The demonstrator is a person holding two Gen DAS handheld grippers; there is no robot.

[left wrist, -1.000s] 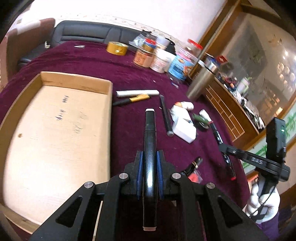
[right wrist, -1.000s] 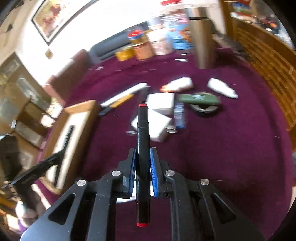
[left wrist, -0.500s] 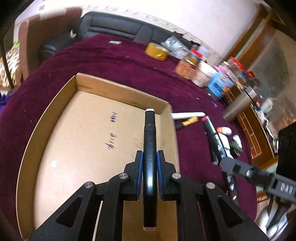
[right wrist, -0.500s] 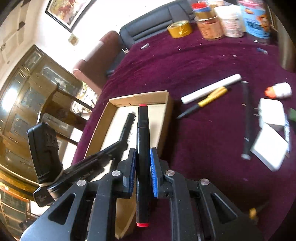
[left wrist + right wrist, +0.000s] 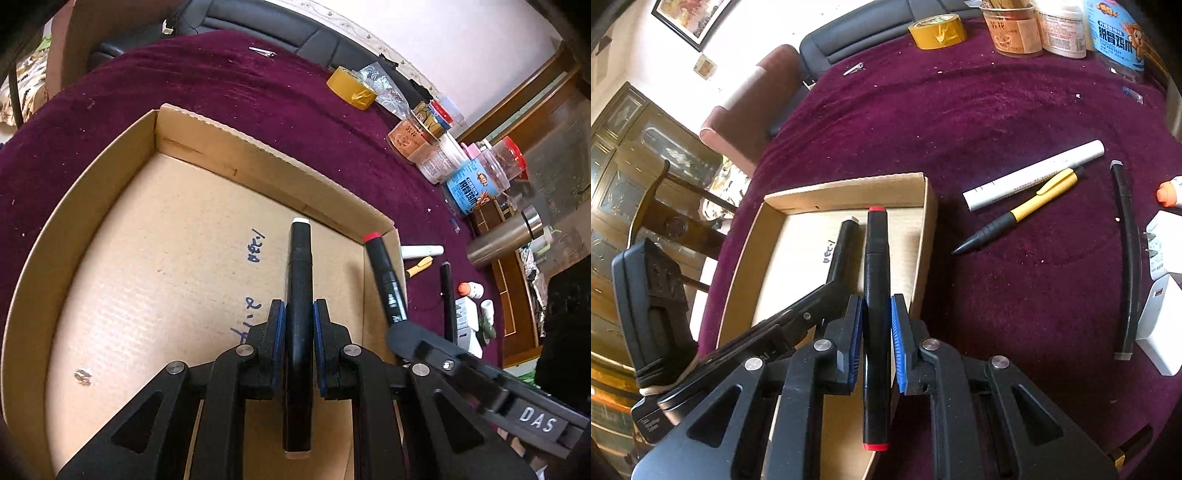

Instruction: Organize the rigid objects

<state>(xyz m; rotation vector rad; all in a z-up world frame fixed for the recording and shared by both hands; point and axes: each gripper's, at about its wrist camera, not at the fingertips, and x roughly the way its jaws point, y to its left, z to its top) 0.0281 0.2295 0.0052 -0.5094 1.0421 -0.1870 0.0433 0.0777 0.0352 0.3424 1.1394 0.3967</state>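
Maroon cloth [image 5: 979,122] holds a cardboard tray [image 5: 207,147]; above it, both jaws seemingly grip black markers [image 5: 300,280] [image 5: 874,266].

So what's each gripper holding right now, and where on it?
The left gripper clamps the white-capped marker near mid-barrel. The right gripper clamps the red-capped marker near mid-barrel.

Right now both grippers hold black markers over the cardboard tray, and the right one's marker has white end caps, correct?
Not quite: the right gripper holds the marker with red caps, per the right wrist view. The white-capped marker is in the left gripper. Both are over the cardboard tray.
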